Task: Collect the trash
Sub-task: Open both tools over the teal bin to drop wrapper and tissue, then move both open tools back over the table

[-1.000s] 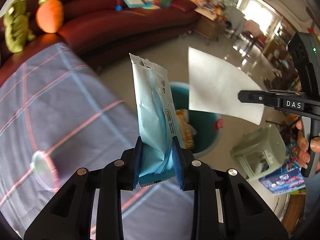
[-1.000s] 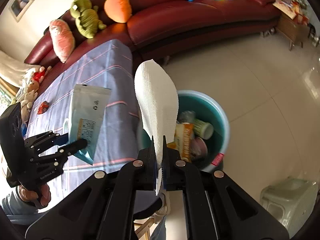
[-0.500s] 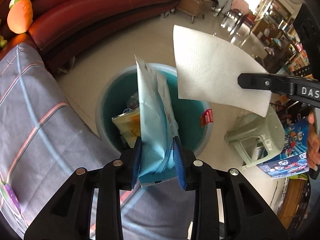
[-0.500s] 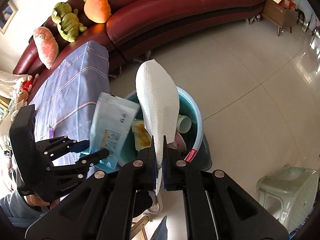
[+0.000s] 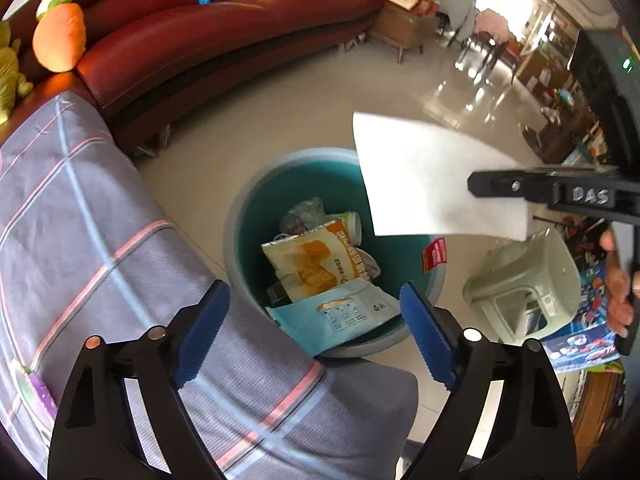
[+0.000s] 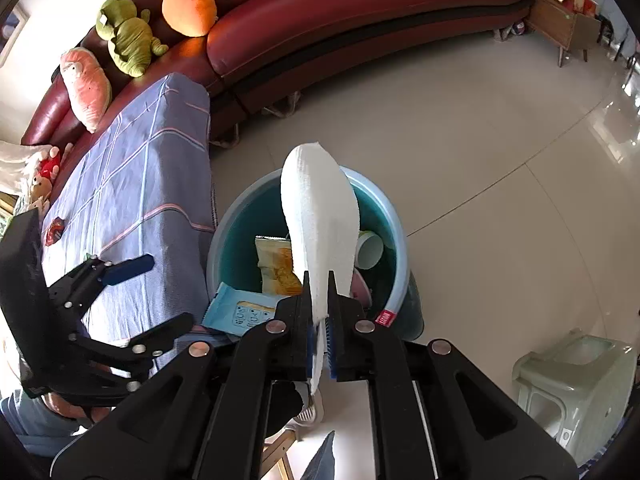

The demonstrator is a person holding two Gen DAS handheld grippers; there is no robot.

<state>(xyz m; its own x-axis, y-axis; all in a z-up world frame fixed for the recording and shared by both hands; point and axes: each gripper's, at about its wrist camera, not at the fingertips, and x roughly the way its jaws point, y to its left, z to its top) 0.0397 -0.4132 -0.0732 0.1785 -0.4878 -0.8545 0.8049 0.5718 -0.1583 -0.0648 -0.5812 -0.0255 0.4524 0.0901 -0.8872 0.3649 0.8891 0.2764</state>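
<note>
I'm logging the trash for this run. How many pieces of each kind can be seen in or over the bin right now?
Wrappers: 2, a blue one at the bin rim and an orange one inside.
Cups: 1.
Paper towels: 1, in the right gripper.
Clear crumpled plastic: 1.
Total: 5 visible; anything buried is hidden.

Blue packet dropped — left hand-held gripper spread.

Left gripper just opened wide, right gripper clamped
</note>
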